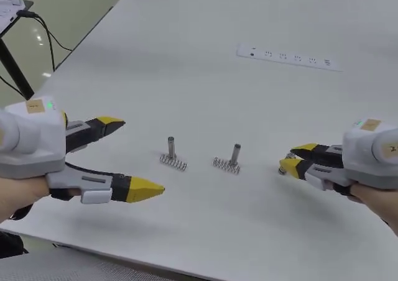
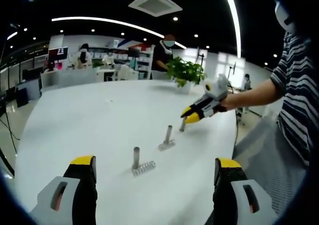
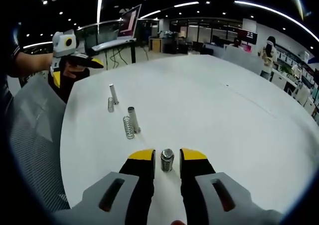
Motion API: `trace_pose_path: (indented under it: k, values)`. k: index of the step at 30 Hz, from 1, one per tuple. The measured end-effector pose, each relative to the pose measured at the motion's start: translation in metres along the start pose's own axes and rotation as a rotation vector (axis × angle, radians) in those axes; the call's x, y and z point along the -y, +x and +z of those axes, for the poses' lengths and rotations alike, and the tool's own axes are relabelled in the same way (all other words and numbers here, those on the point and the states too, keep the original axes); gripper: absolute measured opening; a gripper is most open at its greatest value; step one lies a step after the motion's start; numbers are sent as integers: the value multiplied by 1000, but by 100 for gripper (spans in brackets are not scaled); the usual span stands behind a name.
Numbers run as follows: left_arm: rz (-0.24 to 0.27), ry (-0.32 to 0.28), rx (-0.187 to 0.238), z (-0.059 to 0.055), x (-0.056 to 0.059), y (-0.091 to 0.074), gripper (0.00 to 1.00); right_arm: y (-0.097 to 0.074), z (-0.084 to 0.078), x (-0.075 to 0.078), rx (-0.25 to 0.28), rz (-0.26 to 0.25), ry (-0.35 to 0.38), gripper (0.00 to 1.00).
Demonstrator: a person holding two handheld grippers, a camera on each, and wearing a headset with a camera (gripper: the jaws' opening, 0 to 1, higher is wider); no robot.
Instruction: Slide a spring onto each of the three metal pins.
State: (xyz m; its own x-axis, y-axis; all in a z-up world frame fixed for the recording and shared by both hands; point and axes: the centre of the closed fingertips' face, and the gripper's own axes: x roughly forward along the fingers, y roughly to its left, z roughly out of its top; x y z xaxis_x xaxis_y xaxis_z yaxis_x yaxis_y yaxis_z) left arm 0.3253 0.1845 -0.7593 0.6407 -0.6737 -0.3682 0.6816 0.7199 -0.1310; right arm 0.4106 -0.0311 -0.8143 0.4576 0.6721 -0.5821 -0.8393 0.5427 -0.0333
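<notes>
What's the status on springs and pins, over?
Left gripper open, empty. Right gripper jaws flank third pin, spring apparently on it; grip unclear. Other two pins bare, springs lying at their bases. No obstruction nearby.

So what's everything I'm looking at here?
table: one, white, under everything.
pins: three, grey metal; two upright mid-table, third between the right gripper jaws.
springs: two, silvery, lying at the two mid-table pins' feet; a third seems to sit on the third pin.
power strip: one, white, far side of table.
plant: one, green, beyond the table.
left gripper: white, yellow tips, jaws wide apart.
right gripper: same colours, jaws narrowly apart.
</notes>
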Motion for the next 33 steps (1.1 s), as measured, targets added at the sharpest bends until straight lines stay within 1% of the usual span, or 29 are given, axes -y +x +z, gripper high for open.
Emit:
trace_pose_path:
  k: [1,5,9,13,17,21,24,28,33]
  values:
    - [1,2,-2,0,0,0,96,-1,3,0,12,1,5,17]
    - [4,0,1,1,-1,-2,96,-7,10,-2,25,5,4,17]
    - [5,0,7,4,-2,-2,96,-13,14,-2,41,3,6,17]
    - [3,4,4,3,-2,-2,96,-20,18,-2,53,1,4,17]
    - [2,4,6,4,-3,-1,96,-27,27,-7,74,4,-2,17]
    - [-1,4,4,4,-2,-1,96,-30,36,-14,95,19,-16,18]
    - [-1,4,2,3,-2,-1,95,-32,42,-23,108,43,-24,18]
    - [-1,3,2,3,-2,-1,95,-31,50,-34,117,64,-58,18]
    - [1,1,0,2,-2,-2,95,-28,62,-49,134,96,-71,18]
